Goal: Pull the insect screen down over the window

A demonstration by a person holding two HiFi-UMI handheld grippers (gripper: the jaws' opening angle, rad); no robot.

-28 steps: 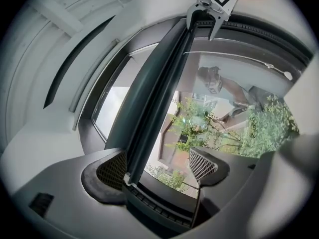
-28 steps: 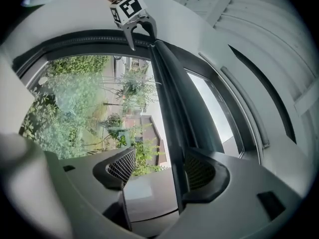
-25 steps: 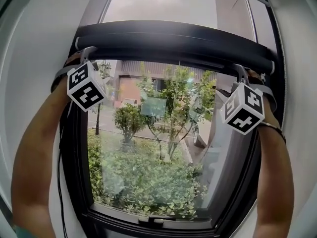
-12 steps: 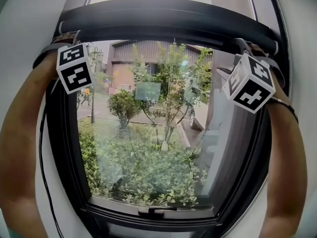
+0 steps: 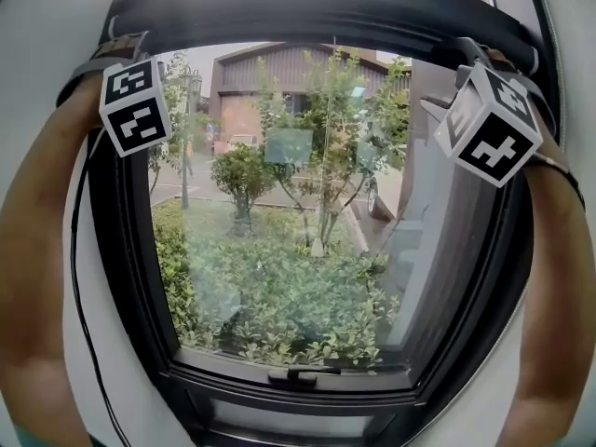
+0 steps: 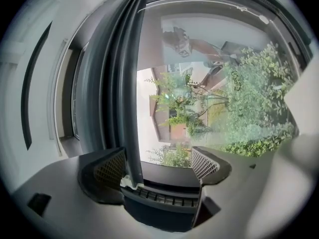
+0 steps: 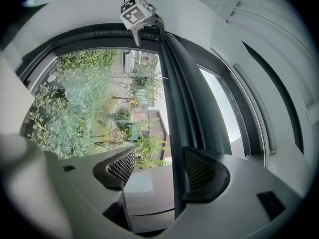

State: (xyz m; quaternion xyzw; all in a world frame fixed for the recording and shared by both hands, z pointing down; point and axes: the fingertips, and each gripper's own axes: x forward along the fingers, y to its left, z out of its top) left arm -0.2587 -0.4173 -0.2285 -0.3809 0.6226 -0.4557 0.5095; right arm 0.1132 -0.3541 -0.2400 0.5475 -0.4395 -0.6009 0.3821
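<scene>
black screen bar between just-opening jaws of left gripper, seemingly unclamped

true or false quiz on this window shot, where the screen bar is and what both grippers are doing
1. The screen bar sits near the top of the window. True.
2. The left gripper is clamped shut. False: its jaws stand wide apart, having just been opening, with the bar's edge between them.
3. The right gripper is open at the bar. True.
4. The screen covers the glass down to the bottom. False: below the bar the glass is bare.
5. A handle sits at the middle of the window's bottom edge. True.
</scene>
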